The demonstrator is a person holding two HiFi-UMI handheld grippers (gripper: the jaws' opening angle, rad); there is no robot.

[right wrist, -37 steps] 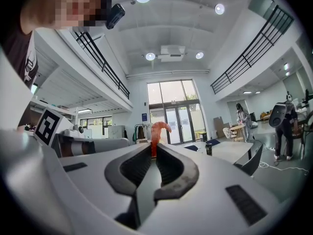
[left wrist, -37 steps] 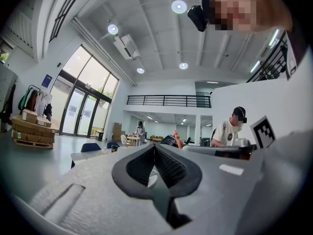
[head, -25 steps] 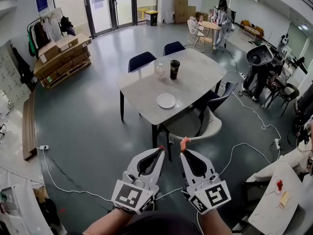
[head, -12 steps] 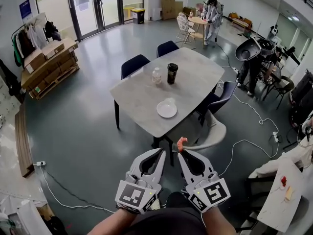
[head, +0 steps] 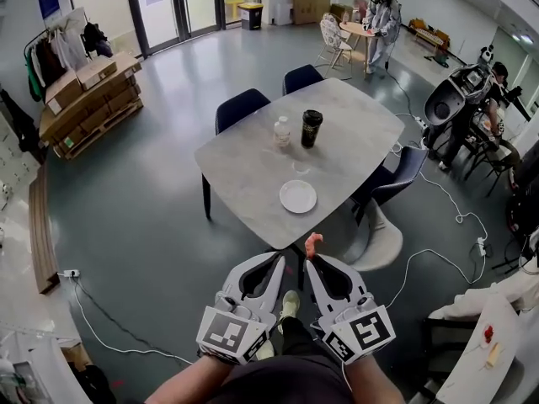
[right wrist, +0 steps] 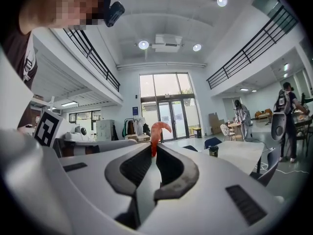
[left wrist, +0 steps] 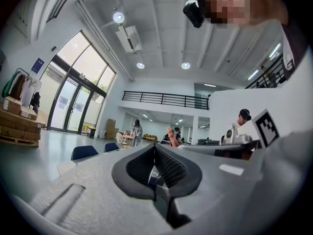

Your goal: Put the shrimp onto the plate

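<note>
Pink-orange curled shrimp [right wrist: 157, 130] stays pinched at the tips of the right claw [head: 313, 259], whose jaws are clamped on its lower end. The left claw [head: 277, 261] rides alongside with its jaws together and nothing between them. Over the last second the grey stone-topped counter [head: 244, 162], with the round white plate [head: 297, 196] by its near edge, has drawn closer under the claws. The carry looks nearly done, but the shrimp is not yet over the plate, so the reach and release remain.

plate [head: 297, 196] lies unobstructed (cup [head: 312, 128], bottle [head: 282, 131] stand beyond).
</note>
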